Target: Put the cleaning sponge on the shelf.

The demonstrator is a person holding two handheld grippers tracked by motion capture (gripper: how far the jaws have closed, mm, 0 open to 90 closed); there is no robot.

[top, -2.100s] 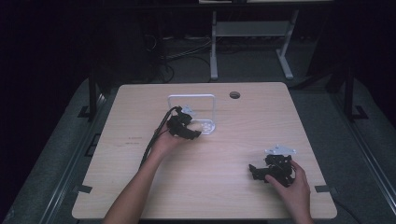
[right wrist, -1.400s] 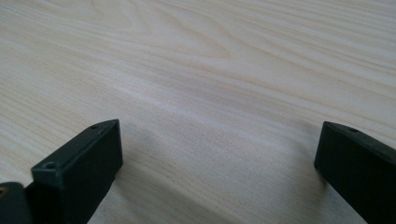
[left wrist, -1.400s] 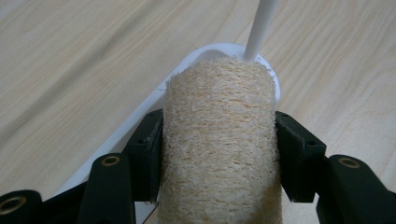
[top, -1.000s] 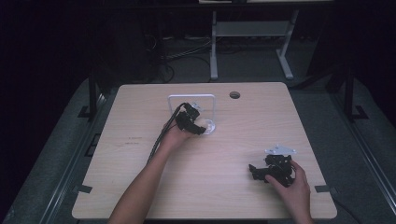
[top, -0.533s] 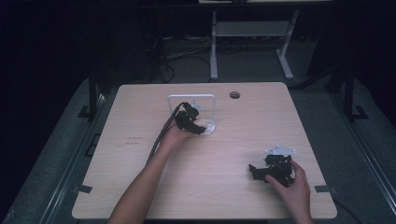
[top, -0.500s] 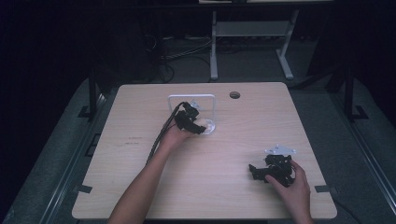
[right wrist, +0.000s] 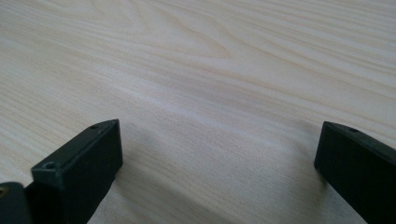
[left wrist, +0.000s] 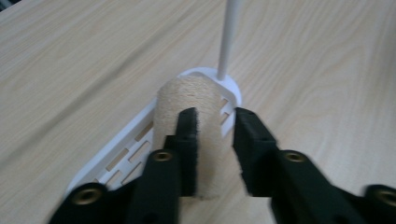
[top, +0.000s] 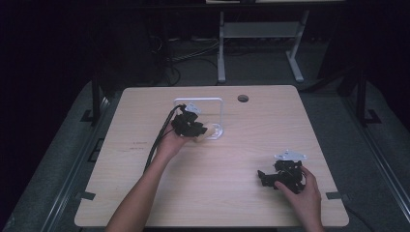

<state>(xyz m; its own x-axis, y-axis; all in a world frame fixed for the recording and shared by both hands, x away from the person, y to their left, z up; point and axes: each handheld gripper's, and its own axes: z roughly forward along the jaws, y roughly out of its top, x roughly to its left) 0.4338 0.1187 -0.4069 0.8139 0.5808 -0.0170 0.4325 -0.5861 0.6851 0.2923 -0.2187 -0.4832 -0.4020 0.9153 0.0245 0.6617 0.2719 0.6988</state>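
The pale cork cylinder (left wrist: 189, 135) stood on the slotted white plastic rack (left wrist: 122, 147). Our left gripper (left wrist: 215, 140) had just been closing on it. Our right gripper (right wrist: 215, 168) rested wide open. A crooked squeeze might tip it.

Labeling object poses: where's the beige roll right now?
The beige roll sits between the left hand-held gripper's jaws, over the white slotted rack's base near its upright rod; in the high view, that's far-centre of the table.
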